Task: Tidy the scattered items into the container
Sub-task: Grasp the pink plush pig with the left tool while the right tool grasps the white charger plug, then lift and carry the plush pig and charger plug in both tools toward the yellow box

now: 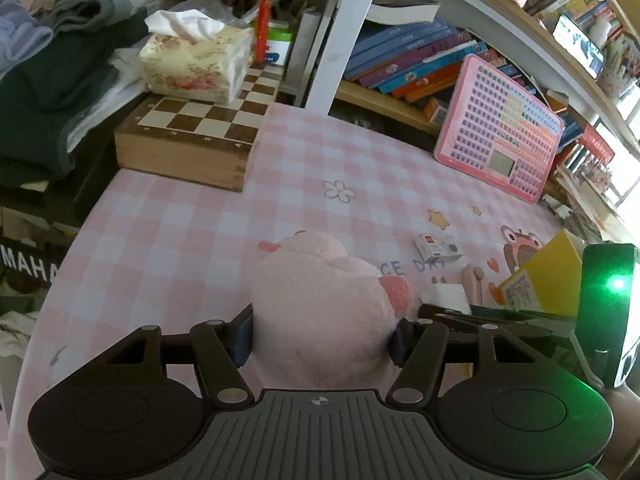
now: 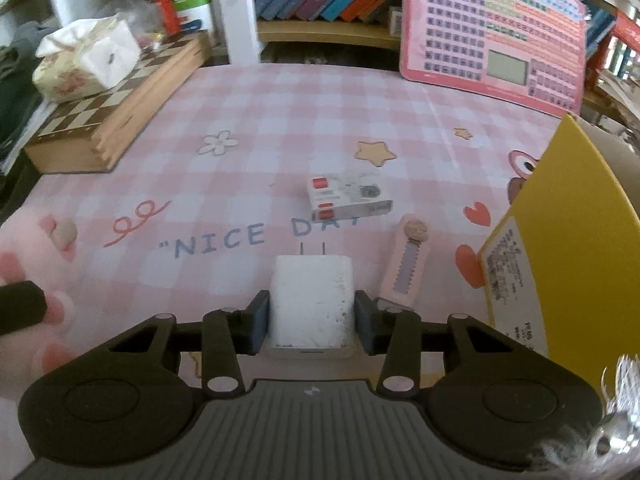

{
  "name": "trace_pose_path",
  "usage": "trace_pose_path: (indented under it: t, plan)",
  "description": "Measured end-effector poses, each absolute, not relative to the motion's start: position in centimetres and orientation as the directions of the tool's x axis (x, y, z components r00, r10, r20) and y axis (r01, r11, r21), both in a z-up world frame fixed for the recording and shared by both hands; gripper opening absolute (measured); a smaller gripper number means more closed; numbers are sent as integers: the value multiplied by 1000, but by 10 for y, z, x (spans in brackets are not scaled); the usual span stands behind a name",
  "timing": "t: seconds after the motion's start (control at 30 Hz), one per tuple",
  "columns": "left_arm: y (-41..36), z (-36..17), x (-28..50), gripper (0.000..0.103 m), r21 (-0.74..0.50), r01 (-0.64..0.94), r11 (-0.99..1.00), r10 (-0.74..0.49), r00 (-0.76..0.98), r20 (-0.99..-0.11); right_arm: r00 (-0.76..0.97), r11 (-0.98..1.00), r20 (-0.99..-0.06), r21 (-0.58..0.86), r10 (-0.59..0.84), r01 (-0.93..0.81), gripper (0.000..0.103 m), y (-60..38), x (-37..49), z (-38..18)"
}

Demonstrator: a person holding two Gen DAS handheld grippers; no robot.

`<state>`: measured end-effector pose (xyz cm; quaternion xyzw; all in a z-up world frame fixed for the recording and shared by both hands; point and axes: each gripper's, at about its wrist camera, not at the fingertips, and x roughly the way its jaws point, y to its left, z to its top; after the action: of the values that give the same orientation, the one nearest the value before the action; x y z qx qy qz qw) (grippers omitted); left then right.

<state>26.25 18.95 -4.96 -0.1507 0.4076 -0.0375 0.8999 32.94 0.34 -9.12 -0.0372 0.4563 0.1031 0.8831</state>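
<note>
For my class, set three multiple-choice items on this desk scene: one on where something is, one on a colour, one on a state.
1. The tissue pack rests on: A) chessboard box B) yellow box C) bookshelf
2. The plush toy is: A) green B) pink C) blue
3. The right gripper is: A) open over nothing B) closed on the white charger C) closed on the small carton

Key: 1 A, it sits on the chessboard box. 2 B, pink fur shows in the left gripper. 3 B, both pads press the white charger.

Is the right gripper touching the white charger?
Touching. In the right wrist view, the right gripper has both blue pads pressed against the sides of the white charger, with no gap visible.
</note>
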Motion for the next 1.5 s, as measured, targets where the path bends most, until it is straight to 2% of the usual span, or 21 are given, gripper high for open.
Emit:
trace_pose_path:
  t: [0.47,0.73,1.5]
  plan:
    - [195,-27,227,62,-359,-52,932,-220,705,-674,530,929,-789,134,311,-344,41,-5,293,-54]
    - [194,-10,190,62,-374,-21,927,-243,726,-643,554,894,-753,102,356,-437,41,-20,246,-22]
    - [183,29,96,62,-425,142,894,-380,743,-551,560,910,-744,157,365,-385,41,-50,125,11]
